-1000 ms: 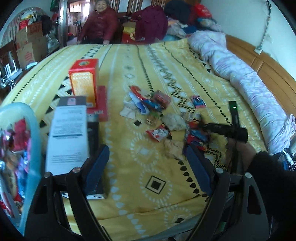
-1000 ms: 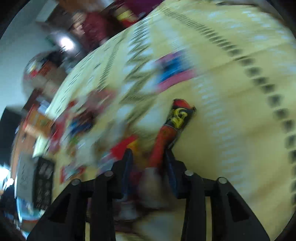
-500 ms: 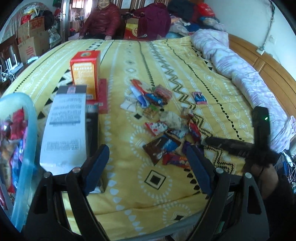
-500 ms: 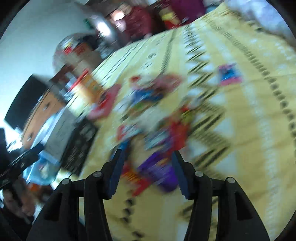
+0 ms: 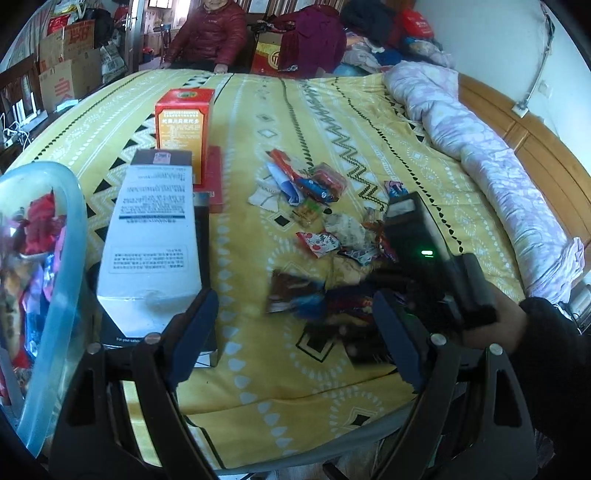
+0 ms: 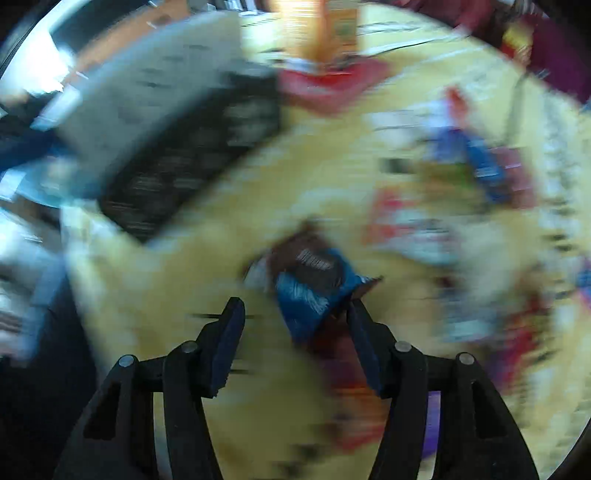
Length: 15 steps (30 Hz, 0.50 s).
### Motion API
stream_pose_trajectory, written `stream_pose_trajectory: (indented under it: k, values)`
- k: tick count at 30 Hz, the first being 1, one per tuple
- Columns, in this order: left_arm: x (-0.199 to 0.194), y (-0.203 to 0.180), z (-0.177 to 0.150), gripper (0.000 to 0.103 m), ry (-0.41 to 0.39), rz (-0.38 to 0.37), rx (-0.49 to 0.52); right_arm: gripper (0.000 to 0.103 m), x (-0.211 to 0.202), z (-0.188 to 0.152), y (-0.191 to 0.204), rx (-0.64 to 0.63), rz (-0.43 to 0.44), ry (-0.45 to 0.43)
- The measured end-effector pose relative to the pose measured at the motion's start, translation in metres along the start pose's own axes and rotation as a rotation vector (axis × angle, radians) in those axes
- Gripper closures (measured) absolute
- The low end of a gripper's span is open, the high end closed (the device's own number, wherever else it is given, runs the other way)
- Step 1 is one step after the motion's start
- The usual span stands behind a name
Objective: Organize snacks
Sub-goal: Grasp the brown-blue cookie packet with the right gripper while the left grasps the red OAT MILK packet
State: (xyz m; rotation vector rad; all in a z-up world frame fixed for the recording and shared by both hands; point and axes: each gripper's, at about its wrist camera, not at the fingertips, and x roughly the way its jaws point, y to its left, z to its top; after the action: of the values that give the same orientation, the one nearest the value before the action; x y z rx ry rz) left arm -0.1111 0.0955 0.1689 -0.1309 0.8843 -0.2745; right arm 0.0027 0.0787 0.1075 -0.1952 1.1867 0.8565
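Several loose snack packets (image 5: pixel 325 206) lie scattered on the yellow patterned bedspread (image 5: pixel 280 110). A brown and blue packet (image 5: pixel 291 291) lies nearest; in the blurred right wrist view it (image 6: pixel 310 280) sits just ahead of my right gripper (image 6: pixel 295 317), whose jaws stand open with nothing between them. My left gripper (image 5: pixel 295 314) is open and empty, hovering over the near edge of the bed. The right gripper's body (image 5: pixel 424 258) shows in the left wrist view, low over the packets. A clear blue basket (image 5: pixel 55 258) holding snacks is at the far left.
A white and black box (image 5: pixel 155 236) lies near left, with an upright orange box (image 5: pixel 183 129) and a flat red box (image 5: pixel 214 177) behind it. A rolled pink quilt (image 5: pixel 491 162) lines the right side. A person in red (image 5: pixel 210 33) sits beyond the bed.
My right gripper has let go of the red and yellow packet, opened, and swung left and down over the brown and blue packet. The left gripper has barely moved.
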Motion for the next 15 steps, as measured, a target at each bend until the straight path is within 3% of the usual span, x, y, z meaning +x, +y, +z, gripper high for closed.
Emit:
stream_pose_trajectory:
  k: [3, 4, 6, 8, 12, 15]
  values:
    - [-0.005, 0.003, -0.001, 0.017, -0.01, -0.012, -0.002, 0.042, -0.018, -0.004, 0.006, 0.01, 0.046, -0.022]
    - [-0.006, 0.003, -0.001, 0.017, -0.012, -0.016, -0.007, 0.041, -0.024, -0.004, 0.005, 0.009, 0.037, -0.032]
    - [-0.007, 0.005, -0.001, 0.017, -0.017, -0.017, -0.019, 0.027, -0.038, -0.004, 0.004, -0.007, -0.047, -0.067]
    - [-0.007, 0.005, -0.002, 0.017, -0.017, -0.022, -0.021, 0.023, -0.039, 0.002, -0.004, 0.029, -0.068, -0.084]
    - [-0.014, 0.002, -0.004, 0.017, -0.029, -0.03, -0.016, 0.023, -0.001, 0.019, 0.0, 0.125, -0.014, -0.055]
    - [-0.017, -0.004, -0.006, 0.017, -0.028, -0.03, 0.008, 0.025, 0.031, 0.024, 0.014, 0.08, -0.08, -0.019]
